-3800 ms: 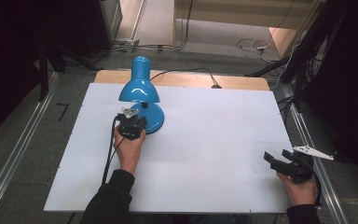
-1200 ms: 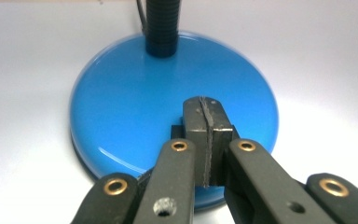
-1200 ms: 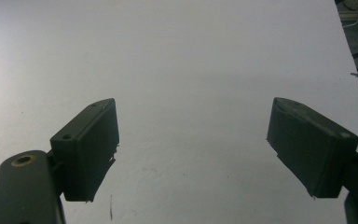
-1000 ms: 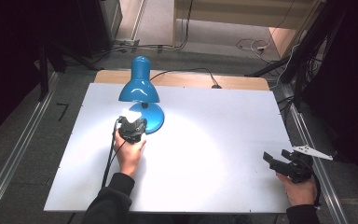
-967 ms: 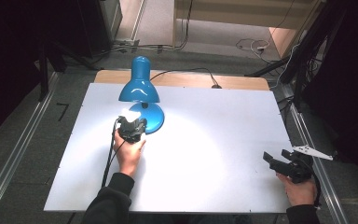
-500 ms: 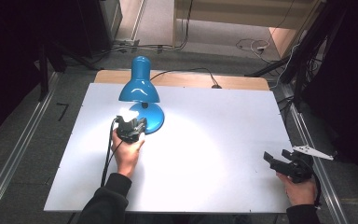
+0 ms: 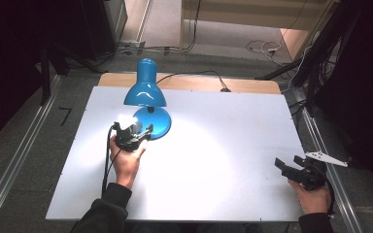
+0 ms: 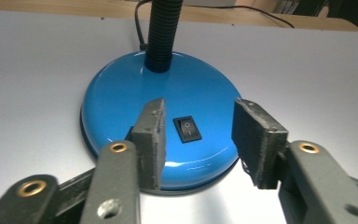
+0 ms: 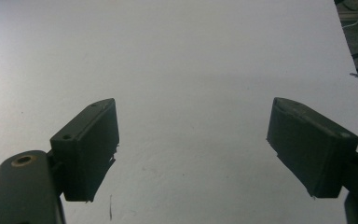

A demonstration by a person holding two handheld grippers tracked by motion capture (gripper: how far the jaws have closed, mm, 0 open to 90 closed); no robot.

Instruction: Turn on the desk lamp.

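Two tools | left tool (image 8: 198,140) spread over lamp (image 7: 145,92) switch (image 8: 188,129) (light on) | right tool (image 9: 205,149) spread, idle on counter (image 7: 233,145) | next: likely lift clear

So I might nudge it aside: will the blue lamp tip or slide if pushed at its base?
Probably slides: the lamp base is wide, low and glossy on the smooth table. The shade sits high on a flexible neck, so it may wobble.

Glossy blue lamp base (image 8: 140,93), matt table (image 7: 233,145)
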